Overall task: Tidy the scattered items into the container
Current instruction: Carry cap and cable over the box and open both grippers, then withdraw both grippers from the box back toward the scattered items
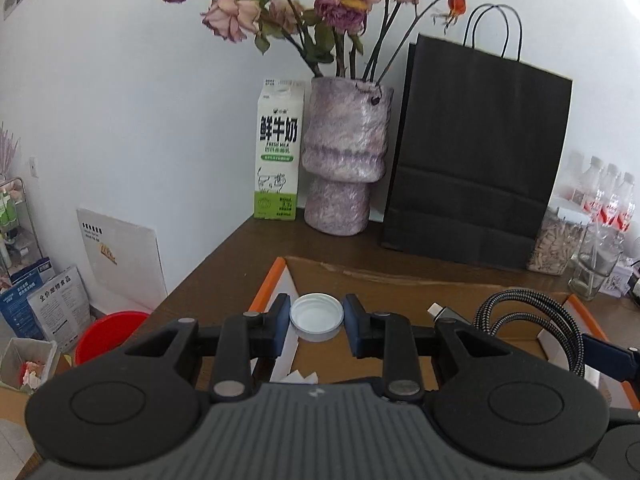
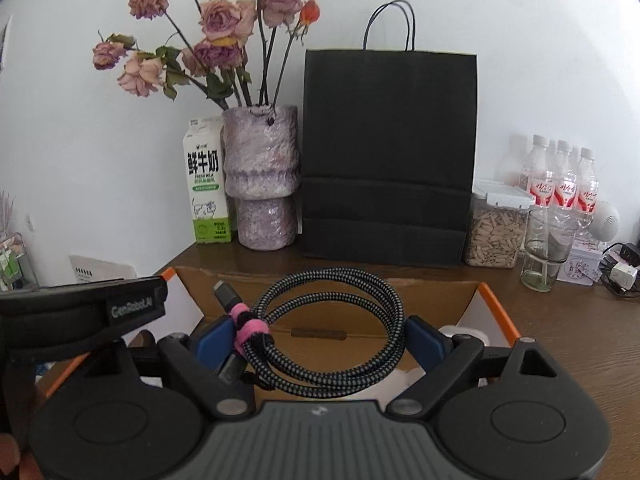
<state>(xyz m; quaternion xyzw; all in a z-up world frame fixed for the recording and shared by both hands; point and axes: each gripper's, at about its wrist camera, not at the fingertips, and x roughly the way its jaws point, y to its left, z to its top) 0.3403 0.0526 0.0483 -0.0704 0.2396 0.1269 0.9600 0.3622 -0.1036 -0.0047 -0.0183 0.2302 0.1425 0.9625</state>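
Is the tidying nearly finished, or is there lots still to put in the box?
Both pieces in hand are over the cardboard box but not dropped yet. The left gripper pinches a white lid; the right gripper holds a coiled braided cable across its wide jaws. Something white already lies in the box's right corner. Next is letting both go. Whether more items wait elsewhere cannot be seen.
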